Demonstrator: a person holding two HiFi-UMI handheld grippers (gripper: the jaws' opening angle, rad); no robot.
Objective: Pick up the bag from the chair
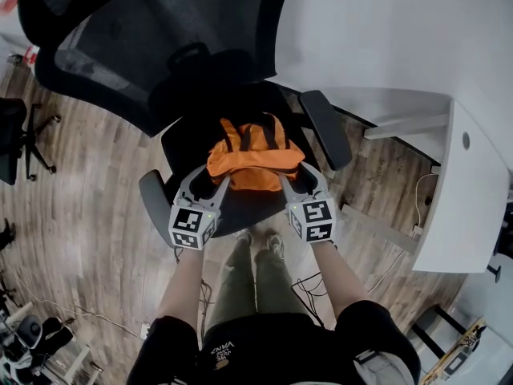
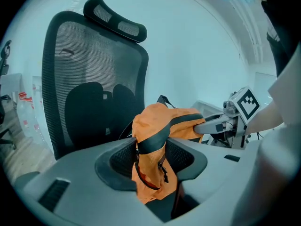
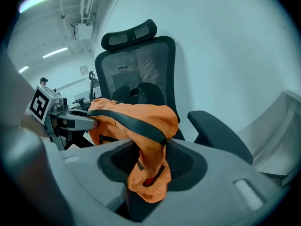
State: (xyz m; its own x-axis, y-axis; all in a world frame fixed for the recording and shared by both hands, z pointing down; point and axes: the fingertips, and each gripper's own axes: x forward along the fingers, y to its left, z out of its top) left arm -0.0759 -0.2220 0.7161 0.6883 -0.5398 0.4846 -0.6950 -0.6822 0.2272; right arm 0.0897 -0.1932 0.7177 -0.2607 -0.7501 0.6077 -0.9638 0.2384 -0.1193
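An orange bag [image 1: 252, 159] with black straps hangs over the seat of a black mesh office chair [image 1: 172, 54]. My left gripper [image 1: 215, 181] is shut on the bag's left edge, and the fabric [image 2: 153, 161] bunches between its jaws. On the bag's right edge my right gripper [image 1: 290, 181] is shut too, with orange cloth [image 3: 148, 168] and a black strap pinched in it. Each gripper view shows the other gripper [image 2: 221, 124] [image 3: 70, 121] holding the far side of the bag.
The chair has two armrests [image 1: 325, 127] [image 1: 152, 203] on either side of my grippers. A white desk [image 1: 401, 46] stands at the right, with cables [image 1: 417, 199] on the wooden floor beside it. Another chair base [image 1: 28, 139] is at the far left. The person's legs [image 1: 252, 275] stand close to the seat.
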